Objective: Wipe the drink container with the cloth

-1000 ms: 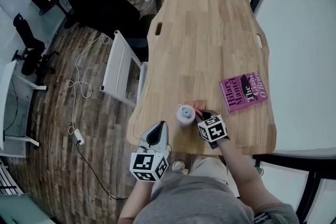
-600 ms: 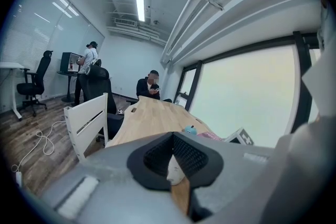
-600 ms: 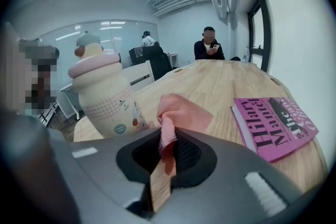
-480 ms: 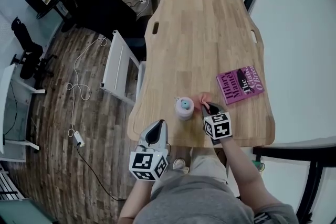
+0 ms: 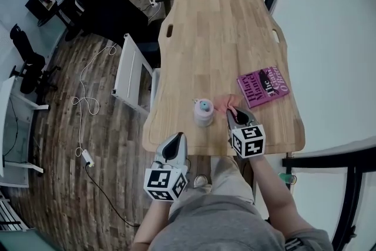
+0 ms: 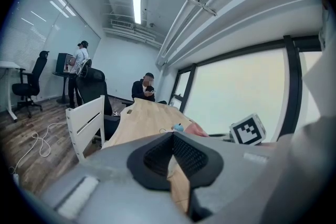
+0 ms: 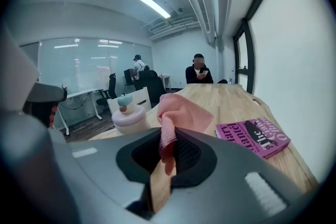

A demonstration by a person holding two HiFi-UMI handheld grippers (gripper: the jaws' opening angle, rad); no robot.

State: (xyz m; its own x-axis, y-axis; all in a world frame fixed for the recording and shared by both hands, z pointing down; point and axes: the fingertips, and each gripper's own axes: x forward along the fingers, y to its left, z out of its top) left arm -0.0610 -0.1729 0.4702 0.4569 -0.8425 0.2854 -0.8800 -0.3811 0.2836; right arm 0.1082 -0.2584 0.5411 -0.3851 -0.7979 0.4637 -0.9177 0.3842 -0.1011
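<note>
The right claw (image 7: 169, 136) is clamped on a fold of the pink cloth (image 7: 184, 112), the rest of which bunches up past its tips. The drink container (image 5: 204, 111), a squat pale jar with a teal knob on its lid, stands upright near the front edge of the wooden worktop (image 5: 217, 38), just left of the cloth. From the head view the cloth seems to sit just beside the container rather than on it, though the angle is too steep to be sure. The left claw (image 6: 172, 136) is closed on nothing and hangs off the near edge of the worktop, well apart from the container. A magenta book (image 5: 263, 85) lies to the right, out of the way.

The step in hand looks like bringing the cloth to the container, with wiping not clearly begun. Next, the right claw should press the bunched cloth against the container's side or lid and rub. The light container may slide or tip, so the idle left claw could steady it.
</note>
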